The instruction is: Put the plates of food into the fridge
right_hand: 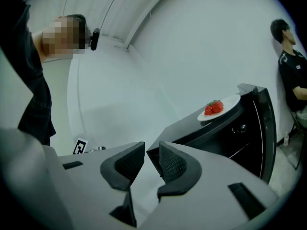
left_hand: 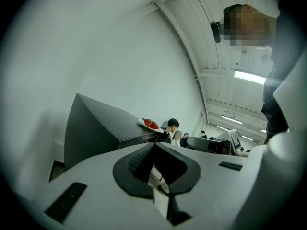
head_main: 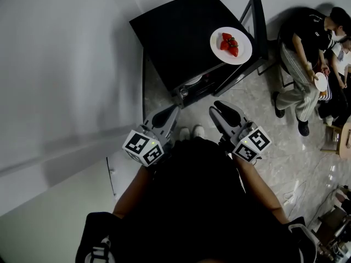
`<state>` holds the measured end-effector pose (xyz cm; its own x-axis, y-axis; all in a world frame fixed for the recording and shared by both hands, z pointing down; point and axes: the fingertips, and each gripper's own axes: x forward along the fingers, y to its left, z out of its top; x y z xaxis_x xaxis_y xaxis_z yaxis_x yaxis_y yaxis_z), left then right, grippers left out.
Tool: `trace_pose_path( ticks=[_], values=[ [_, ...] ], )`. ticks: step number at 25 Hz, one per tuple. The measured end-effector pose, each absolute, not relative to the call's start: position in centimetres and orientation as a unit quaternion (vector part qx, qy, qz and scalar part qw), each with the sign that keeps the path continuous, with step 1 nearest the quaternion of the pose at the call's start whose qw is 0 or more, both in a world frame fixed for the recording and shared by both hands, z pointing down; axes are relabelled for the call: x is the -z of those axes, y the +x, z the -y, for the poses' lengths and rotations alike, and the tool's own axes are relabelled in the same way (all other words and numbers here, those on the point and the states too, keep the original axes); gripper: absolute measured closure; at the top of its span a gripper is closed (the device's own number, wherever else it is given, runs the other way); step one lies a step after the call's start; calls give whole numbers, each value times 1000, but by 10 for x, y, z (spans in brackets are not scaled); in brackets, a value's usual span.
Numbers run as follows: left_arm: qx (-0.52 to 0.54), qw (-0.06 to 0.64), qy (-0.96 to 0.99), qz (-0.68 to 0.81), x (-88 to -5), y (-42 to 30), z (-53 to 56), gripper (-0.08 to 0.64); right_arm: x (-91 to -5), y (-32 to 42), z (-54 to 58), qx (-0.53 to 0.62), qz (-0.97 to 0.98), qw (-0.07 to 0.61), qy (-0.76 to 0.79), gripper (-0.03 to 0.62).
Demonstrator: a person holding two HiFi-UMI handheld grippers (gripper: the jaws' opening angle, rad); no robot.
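Head view: plate of strawberries (head_main: pixel 231 45) sits on top of the black fridge (head_main: pixel 175 37), not yet grabbed or loaded. Left gripper view: your left gripper (left_hand: pixel 153 145) is closed and empty. Right gripper view: your right gripper (right_hand: pixel 152 150) gapes, empty, well short of the plate.

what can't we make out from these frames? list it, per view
- Fridge interior: in the head view it is hidden under the fridge's own top, and in the right gripper view the front is too dark to read.
- Second plate, held by the seated person: too small in the head view to tell what food is on it.
- Strawberries on the top plate: they overlap and are too small in every view for an exact count.
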<state>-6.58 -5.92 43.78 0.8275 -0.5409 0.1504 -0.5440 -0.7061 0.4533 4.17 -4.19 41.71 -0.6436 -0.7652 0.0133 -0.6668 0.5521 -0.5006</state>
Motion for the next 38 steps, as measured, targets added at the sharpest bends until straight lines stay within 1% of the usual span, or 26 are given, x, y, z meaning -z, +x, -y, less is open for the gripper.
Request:
trace_pose_path(
  ticks=[3,7,10,14,19,23,29,32,38],
  values=[
    [-1,239,924,299,-437,-66,63,537,-422,56,45,277,-854,137,-418,485],
    [0,240,922,303,-438,-64,67,537,-428,75,51,303,-834,160,-432,485],
    [0,243,920,306,-438,-62,70,537,-432,94,61,336,-810,191,-441,485],
    [-6,247,919,306,-439,-59,74,537,-436,122,80,388,-767,242,-450,485],
    [-6,249,918,309,-437,-57,80,537,-438,157,108,419,-727,305,-450,485],
    [-8,249,917,313,-437,-57,85,537,-440,176,125,446,-691,364,-437,468],
    [-7,248,914,321,-436,-57,92,537,-449,188,146,475,-659,395,-429,455],
    [-5,254,912,321,-438,-57,92,537,-449,188,153,477,-657,394,-431,443],
    [-6,258,912,318,-442,-54,98,537,-452,194,175,483,-652,396,-431,440]
  ],
)
